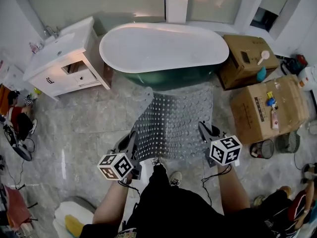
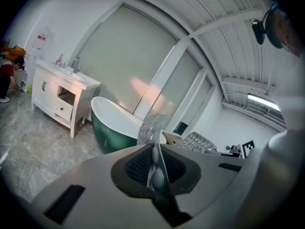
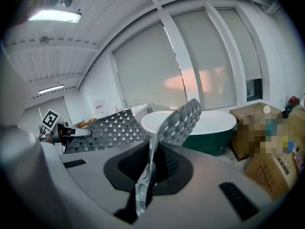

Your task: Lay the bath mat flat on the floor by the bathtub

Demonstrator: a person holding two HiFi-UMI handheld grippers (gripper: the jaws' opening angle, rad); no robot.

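A translucent grey rubber bath mat studded with round bumps and small holes (image 1: 174,119) is held spread out above the grey marbled floor tiles (image 1: 84,128), directly in front of the oval freestanding bathtub with a white inside and dark green outside (image 1: 163,48). Its near edge is gripped at both corners. The left gripper (image 1: 132,140) is closed on the near left corner, and in the left gripper view the thin mat edge is seen pinched upright between jaws that are brought almost together. The right gripper (image 1: 205,131) is clamped in the same way on the near right corner, with the mat rising from between its narrow jaws in the right gripper view. The far edge of the mat reaches towards the foot of the tub, and its far left corner is curled upward; whether that edge touches the floor cannot be told. A white vanity cabinet with a basin (image 1: 64,63) stands left of the tub, and two brown cardboard boxes (image 1: 267,108) are seen to its right.
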